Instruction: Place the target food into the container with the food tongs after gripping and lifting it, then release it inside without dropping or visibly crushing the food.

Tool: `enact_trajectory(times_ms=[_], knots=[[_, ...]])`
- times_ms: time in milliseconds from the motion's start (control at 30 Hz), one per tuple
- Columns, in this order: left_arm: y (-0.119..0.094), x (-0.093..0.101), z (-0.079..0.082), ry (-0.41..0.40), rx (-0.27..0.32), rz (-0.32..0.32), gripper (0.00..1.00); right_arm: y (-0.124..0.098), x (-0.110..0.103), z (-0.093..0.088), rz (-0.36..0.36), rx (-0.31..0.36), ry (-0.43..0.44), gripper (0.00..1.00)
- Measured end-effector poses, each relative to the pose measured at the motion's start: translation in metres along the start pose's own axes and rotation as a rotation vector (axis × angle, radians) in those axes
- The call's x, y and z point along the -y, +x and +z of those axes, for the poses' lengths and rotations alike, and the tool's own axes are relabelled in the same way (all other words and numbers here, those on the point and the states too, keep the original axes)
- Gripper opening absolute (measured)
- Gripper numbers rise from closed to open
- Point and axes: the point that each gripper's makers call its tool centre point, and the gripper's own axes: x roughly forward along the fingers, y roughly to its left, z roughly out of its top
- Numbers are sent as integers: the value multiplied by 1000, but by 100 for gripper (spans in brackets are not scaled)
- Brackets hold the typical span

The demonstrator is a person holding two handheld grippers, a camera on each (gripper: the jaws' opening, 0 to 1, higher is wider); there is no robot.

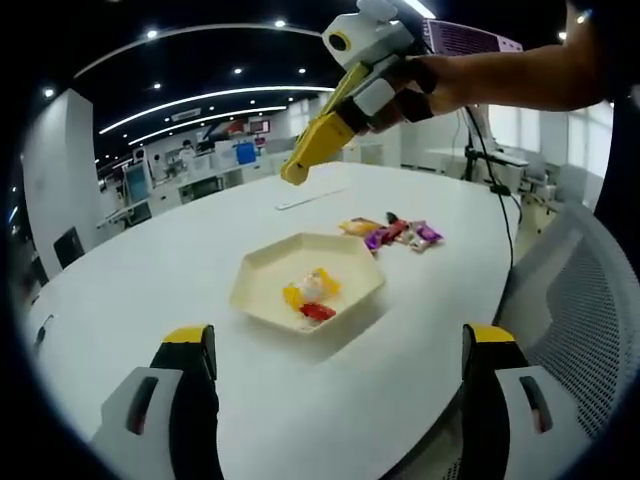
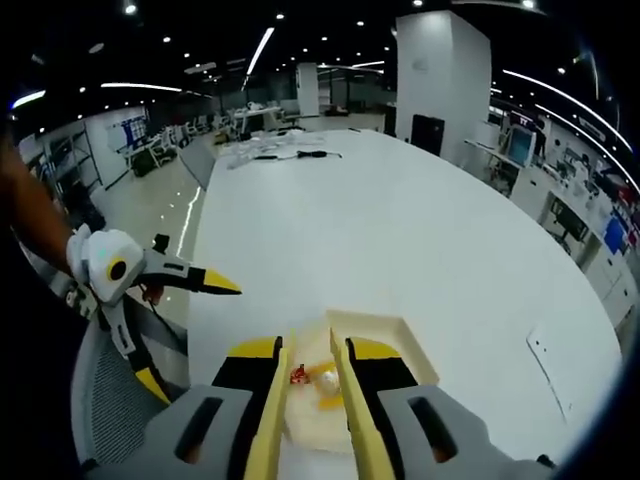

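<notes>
Left gripper (image 1: pixel 340 345) up close, its two black, yellow-tipped jaws spread wide with nothing between them, hovering over the smooth white table (image 1: pixel 150 270). Just beyond sits one cream hexagonal tray (image 1: pixel 262 290), shallow and matte, holding a small heap of wrapped candies (image 1: pixel 310 295) — yellow, white and red, three or so. Further out, a second cluster of loose candy wrappers (image 1: pixel 395 232) lies on the table, shiny purple, red and orange, count hard to tell. Above them hangs the right gripper (image 1: pixel 300 165), jaws nearly together. In the right gripper view, that gripper (image 2: pixel 308 375) shows a narrow gap, empty, poised directly above the tray's candies (image 2: pixel 318 378). Far off, one flat white strip (image 1: pixel 310 198).
</notes>
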Motion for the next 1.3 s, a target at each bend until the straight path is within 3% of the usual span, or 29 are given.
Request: enact_trajectory(times_ms=[267,433,867,1300], knots=[[1,0,-1,2,-1,-1,98,-4,6,5,-32,25,-22,23],[0,0,-1,1,-3,-1,98,-9,2,1,-8,13,-73,24],[1,1,-1,7,-9,1,98,-22,9,-8,-8,18,-56,25],[1,3,-1,-1,-4,-12,99,-42,23,-30,-32,17,-29,25]])
